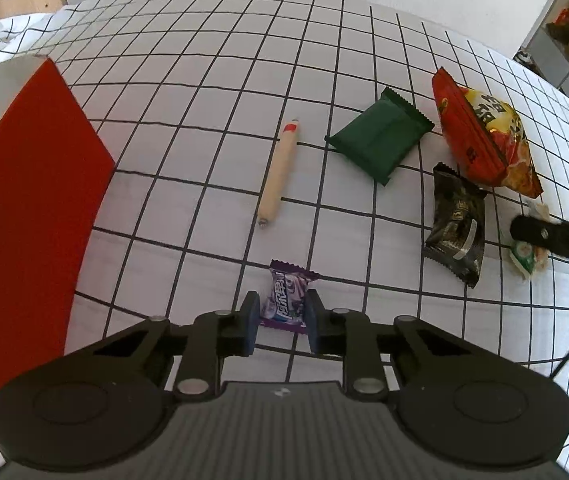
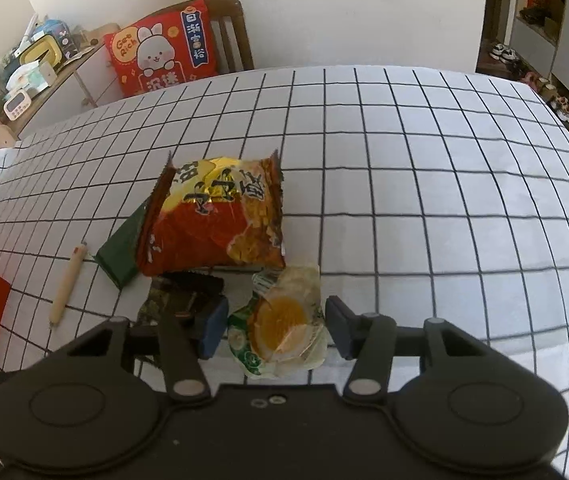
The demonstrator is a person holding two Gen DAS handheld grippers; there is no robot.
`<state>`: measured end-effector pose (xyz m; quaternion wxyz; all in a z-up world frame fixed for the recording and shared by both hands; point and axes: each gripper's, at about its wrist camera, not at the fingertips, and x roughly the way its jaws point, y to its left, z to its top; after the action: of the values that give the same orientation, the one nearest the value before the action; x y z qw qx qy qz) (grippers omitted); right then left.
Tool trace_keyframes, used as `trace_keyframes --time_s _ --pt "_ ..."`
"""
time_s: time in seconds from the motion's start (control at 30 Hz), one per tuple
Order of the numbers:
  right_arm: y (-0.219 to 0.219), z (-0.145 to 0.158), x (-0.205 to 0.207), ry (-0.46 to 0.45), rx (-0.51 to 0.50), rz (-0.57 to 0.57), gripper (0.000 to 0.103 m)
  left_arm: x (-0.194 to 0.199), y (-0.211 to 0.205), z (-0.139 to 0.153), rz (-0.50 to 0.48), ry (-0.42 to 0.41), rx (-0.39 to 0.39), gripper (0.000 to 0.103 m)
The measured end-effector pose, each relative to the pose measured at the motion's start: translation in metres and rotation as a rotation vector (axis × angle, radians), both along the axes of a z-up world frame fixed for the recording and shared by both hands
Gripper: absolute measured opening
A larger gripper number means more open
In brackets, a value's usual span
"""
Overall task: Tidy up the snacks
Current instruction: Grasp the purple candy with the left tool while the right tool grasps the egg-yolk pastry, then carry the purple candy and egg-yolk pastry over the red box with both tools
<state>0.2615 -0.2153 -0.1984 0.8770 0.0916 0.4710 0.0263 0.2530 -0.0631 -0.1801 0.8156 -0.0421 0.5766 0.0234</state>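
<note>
- Surface: a table under a white cloth point(image 1: 212, 60) with a black grid; all snacks lie on it.
- Left gripper point(image 1: 280, 322): pointed steeply down, its jaws clenched on a small purple candy point(image 1: 286, 300). Both pads press the wrapper's sides; the candy's far end sticks out beyond the fingertips, above the cloth.
- Right gripper point(image 2: 276, 328): its jaws straddle a clear packet with an egg half point(image 2: 284, 322) and a green corner. The left pad sits at the packet's edge; the right pad stands just beside the other edge. Whether the pads truly press it cannot be told.
- Red box point(image 1: 24, 220): at the left edge of the left wrist view, well apart from the candy.
- Sausage stick point(image 1: 278, 172): pale, with a red end, lying alone beyond the candy.
- Green packet point(image 1: 380, 136): flat, right of the sausage stick; in the right wrist view its edge is tucked behind the chip bag.
- Chip bag point(image 2: 216, 216): red and yellow, puffed, just beyond the egg packet.
- Dark packet point(image 1: 456, 228): black and crinkled, between the chip bag and the egg packet, near both.
- Background: a red cushion point(image 2: 164, 52) with a rabbit print against a wooden chair point(image 2: 236, 28) beyond the table's far edge.
</note>
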Motion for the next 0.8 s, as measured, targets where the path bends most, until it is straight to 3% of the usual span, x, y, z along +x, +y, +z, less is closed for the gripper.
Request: trace_keyframes --time_s 0.2,0.8 --pt "-0.005 0.007 -0.028 0.011 0.038 -0.011 0.052 -0.009 0.006 0.006 0.019 0.006 -0.017 0.023" --pt "0.032 0.063 -0.104 -0.039 0.067 0.106 0.052 -0.057 0.027 0.058 -0.005 -0.024 -0.058 0.023"
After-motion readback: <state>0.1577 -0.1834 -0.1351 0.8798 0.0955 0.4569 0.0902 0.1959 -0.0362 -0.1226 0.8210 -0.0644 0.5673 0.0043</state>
